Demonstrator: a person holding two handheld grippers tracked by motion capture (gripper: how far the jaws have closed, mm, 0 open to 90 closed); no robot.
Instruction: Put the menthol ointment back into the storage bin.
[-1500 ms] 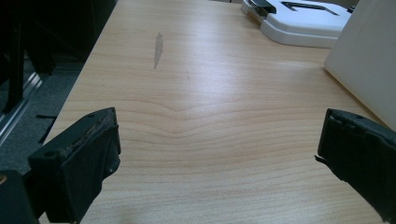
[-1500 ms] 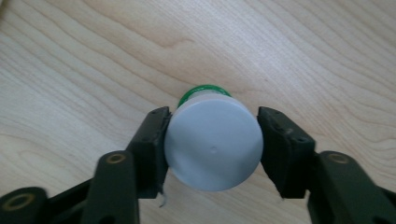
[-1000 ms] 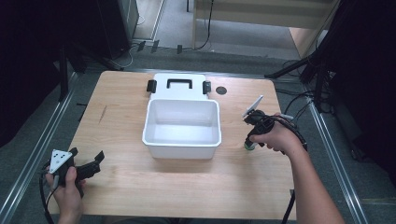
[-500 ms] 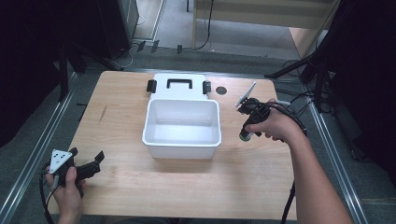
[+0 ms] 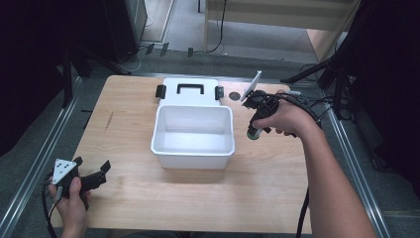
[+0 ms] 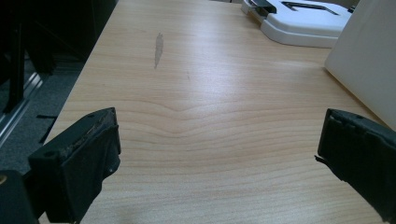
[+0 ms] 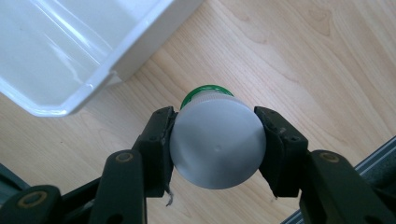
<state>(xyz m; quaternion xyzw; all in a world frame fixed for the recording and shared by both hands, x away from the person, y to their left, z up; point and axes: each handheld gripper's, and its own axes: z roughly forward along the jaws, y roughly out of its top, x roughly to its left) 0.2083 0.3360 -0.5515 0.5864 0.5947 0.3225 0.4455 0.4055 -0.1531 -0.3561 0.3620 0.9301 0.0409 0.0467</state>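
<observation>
My right gripper (image 5: 256,127) hangs above the table just right of the white bin (image 5: 192,161), pointing down. It is shut on a small bottle (image 5: 253,134) with a green end. In the right gripper view the bottle (image 7: 215,144) shows a pale round face, with green beyond it, and both pads of the gripper (image 7: 215,135) press its sides. The bin's rim (image 7: 93,95) lies to the upper left there. My left gripper (image 5: 100,172) rests at the table's near left corner, open. The left gripper view has bare wood between the spread jaws of that gripper (image 6: 217,154).
The bin's white lid (image 5: 190,99) with black clips lies flat behind the bin, also far off as lid (image 6: 303,23). A small dark disc (image 5: 236,95) sits right of the lid. A grey scuff (image 5: 109,120) marks the wood. Metal rails run along both table sides.
My right hand has risen and drifted left toward the bin's right wall, carrying the bottle. The left hand has stayed put.
</observation>
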